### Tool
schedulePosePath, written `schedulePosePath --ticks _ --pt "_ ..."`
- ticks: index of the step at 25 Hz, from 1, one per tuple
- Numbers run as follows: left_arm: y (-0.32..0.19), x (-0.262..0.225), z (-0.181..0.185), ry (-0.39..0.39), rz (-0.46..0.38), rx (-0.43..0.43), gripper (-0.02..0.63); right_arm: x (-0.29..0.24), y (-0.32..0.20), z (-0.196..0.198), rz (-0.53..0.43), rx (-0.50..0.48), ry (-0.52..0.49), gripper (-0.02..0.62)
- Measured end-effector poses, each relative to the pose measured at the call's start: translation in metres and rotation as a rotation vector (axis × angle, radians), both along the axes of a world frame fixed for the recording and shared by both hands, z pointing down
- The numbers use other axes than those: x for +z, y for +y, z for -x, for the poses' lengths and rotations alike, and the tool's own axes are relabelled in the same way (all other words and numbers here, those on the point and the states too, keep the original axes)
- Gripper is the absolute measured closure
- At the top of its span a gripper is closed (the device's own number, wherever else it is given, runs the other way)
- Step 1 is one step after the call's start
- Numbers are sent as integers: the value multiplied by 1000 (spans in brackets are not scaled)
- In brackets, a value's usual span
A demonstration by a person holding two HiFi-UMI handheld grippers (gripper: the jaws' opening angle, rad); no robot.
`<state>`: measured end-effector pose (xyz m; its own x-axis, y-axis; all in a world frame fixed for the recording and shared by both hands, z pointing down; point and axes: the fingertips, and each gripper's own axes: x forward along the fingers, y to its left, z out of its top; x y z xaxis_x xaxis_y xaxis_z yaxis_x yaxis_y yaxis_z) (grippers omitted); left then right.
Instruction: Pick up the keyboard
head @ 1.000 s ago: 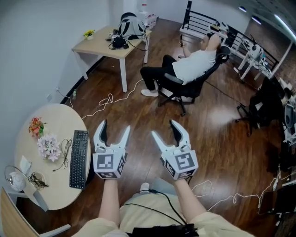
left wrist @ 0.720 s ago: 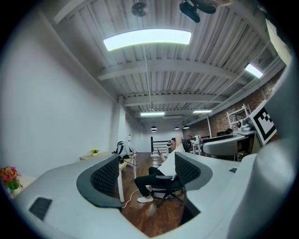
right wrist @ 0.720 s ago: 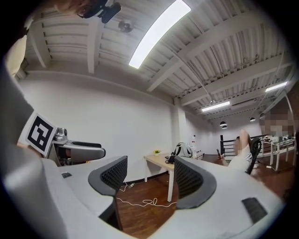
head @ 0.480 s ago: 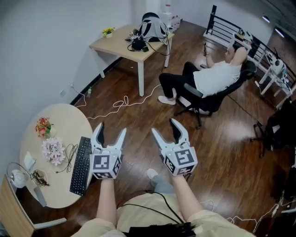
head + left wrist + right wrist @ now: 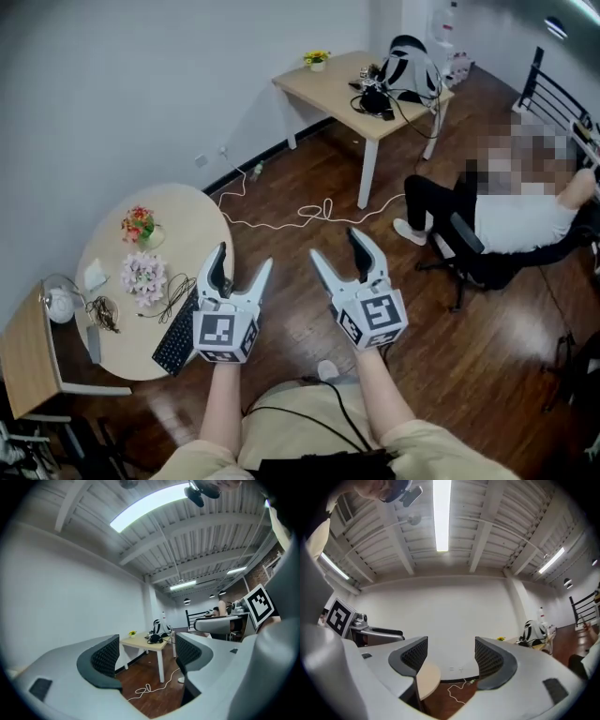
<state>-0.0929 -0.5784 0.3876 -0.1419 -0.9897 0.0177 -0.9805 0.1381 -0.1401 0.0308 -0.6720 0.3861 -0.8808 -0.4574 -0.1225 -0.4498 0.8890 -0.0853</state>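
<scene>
Nearer now, the black keyboard lies by left hand-held gripper and right hand-held gripper, both gaping.

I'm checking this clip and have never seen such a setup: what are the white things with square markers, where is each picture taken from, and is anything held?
No robot here: a person holds a two-jaw tool in each hand, the left gripper and the right gripper; the marker cubes are part of them. The picture showing both grippers comes from a camera on the person's head, looking down. The other two come from cameras riding on each gripper, looking along its jaws. Both pairs of jaws stand apart with nothing between them, so nothing is held. The black keyboard lies on the round table at the left, beside flowers and cables.
</scene>
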Motion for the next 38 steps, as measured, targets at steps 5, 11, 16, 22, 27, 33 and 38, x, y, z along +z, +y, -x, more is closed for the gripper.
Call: schedulePosePath --ticks 5,11,16,22,27,33,38 --pt "73 16 62 3 68 -320 249 31 21 103 58 -284 -1 275" --pt "207 44 152 77 81 -650 249 51 115 234 72 -581 70 275" --pt "301 90 208 157 108 -829 249 93 197 310 28 -790 171 275" --pt "386 179 260 355 166 -942 249 186 232 366 101 -901 417 274" --pt "441 278 281 585 230 -992 249 287 227 373 183 -907 654 273" --pt "462 370 281 911 275 -911 249 367 194 377 351 -727 772 273" --pt "469 407 280 1030 326 -875 249 407 174 380 420 -730 859 273"
